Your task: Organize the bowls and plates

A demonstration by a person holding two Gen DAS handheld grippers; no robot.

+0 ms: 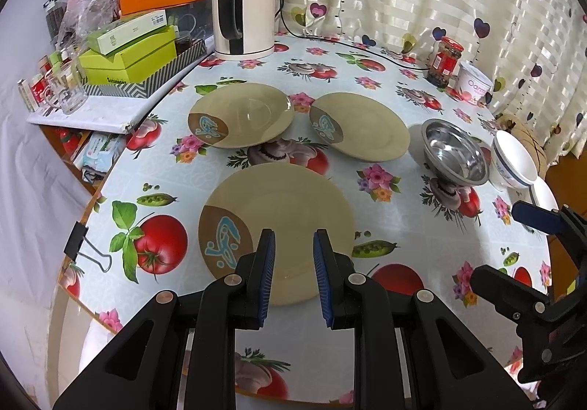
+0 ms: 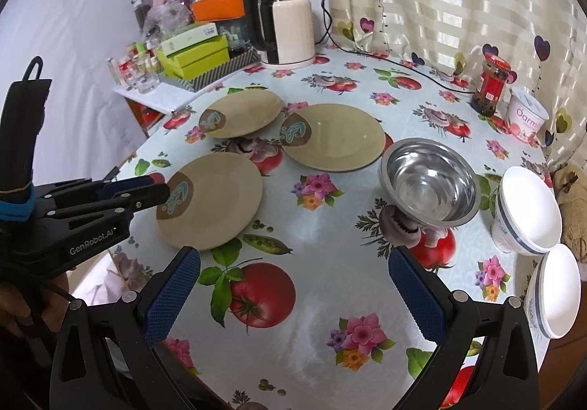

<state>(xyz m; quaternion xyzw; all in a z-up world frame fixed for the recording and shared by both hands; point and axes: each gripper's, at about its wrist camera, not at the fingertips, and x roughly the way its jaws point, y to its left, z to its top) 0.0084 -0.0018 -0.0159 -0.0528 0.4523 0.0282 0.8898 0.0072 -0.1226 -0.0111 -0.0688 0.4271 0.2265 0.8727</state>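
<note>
Above the near plate (image 1: pixel 279 222) on the table (image 2: pixel 323 300), the left tool (image 1: pixel 293 245) gapes narrowly, empty; the right tool (image 2: pixel 293 285) spreads wide, empty

"GenRobot.AI" in pale letters on the black body of the left gripper (image 2: pixel 146 186), "Oarm…" in pink on the white tub (image 2: pixel 527 115) by the curtain, its last letters cut off, jar labels and box print too small to read
</note>
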